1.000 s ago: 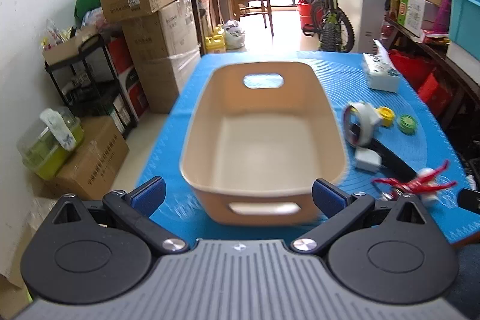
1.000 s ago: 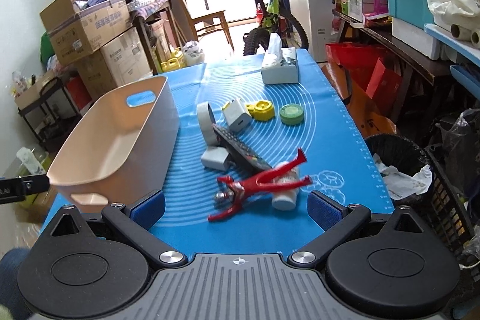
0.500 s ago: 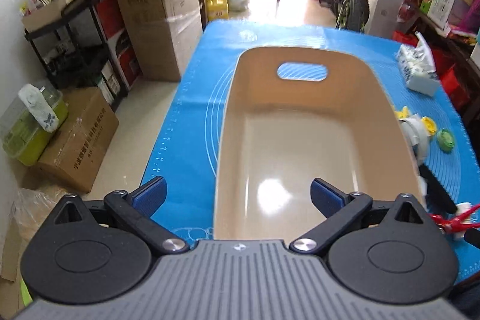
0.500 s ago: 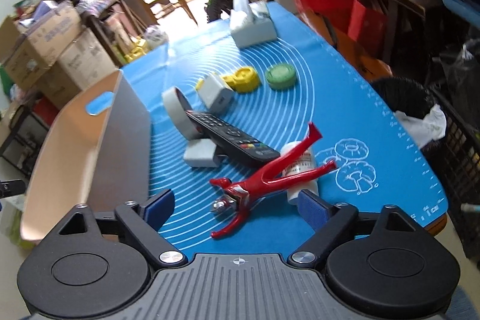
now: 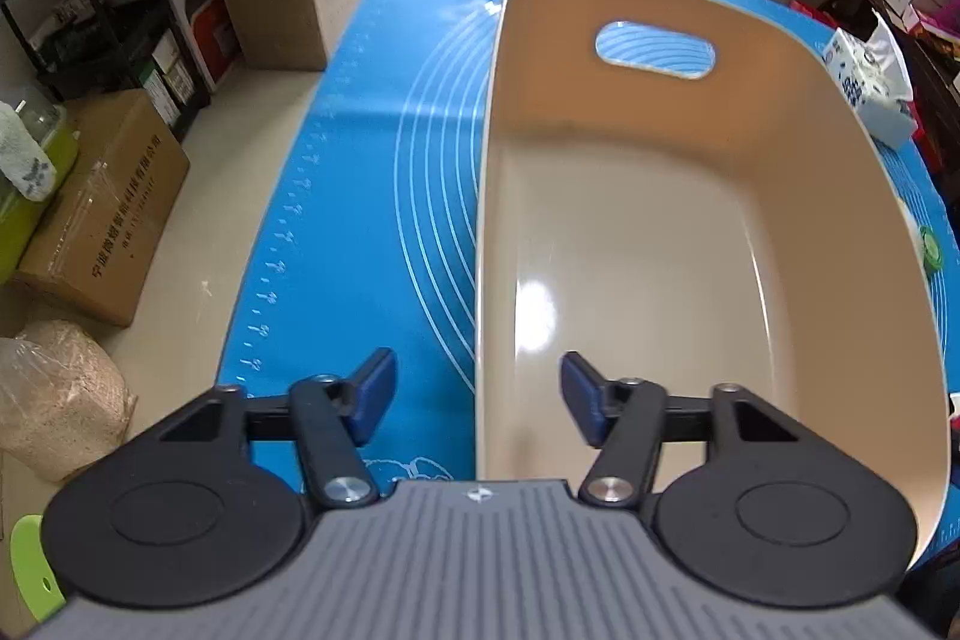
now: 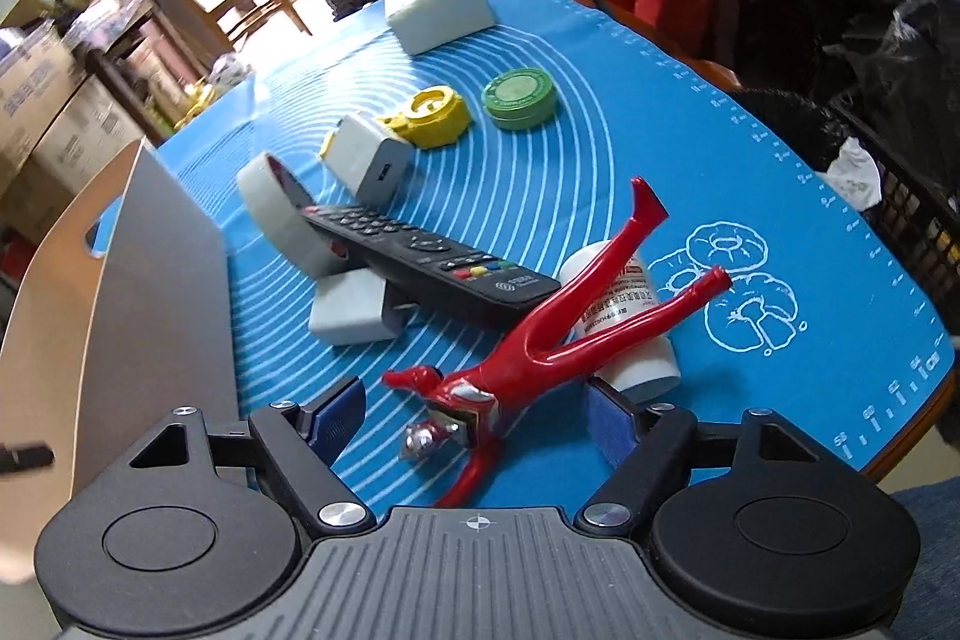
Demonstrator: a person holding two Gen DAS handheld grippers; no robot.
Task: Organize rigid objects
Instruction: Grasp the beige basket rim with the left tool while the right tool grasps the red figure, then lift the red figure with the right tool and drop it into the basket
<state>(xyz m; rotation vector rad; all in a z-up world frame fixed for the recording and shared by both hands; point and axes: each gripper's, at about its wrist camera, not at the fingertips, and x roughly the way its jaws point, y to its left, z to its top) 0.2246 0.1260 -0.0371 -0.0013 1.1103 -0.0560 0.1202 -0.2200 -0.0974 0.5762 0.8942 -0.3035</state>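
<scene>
An empty beige bin (image 5: 660, 232) stands on the blue mat (image 5: 372, 196). My left gripper (image 5: 477, 403) is open and straddles the bin's near-left wall, one finger outside, one inside. In the right wrist view the bin (image 6: 150, 280) is at the left. My right gripper (image 6: 477, 421) is open around the torso of a red toy figure (image 6: 540, 340) lying on the mat. The figure's legs rest over a white bottle (image 6: 630, 328). Beyond lie a black remote (image 6: 432, 262), a white charger (image 6: 351, 310), a tape roll (image 6: 270, 214), a white adapter (image 6: 366, 160), a yellow part (image 6: 432, 115) and a green lid (image 6: 519, 97).
A tissue box (image 6: 432, 7) stands at the far end of the mat (image 6: 600, 148). Cardboard boxes (image 5: 96, 208) and a black shelf (image 5: 90, 10) stand on the floor at the left. A black waste basket (image 6: 900, 172) and cluttered shelves are at the right, off the table edge.
Both grippers moved forward and down. The left one narrowed and now straddles the bin's left wall. The right one closed in on the red figure, which now lies between its fingers.
</scene>
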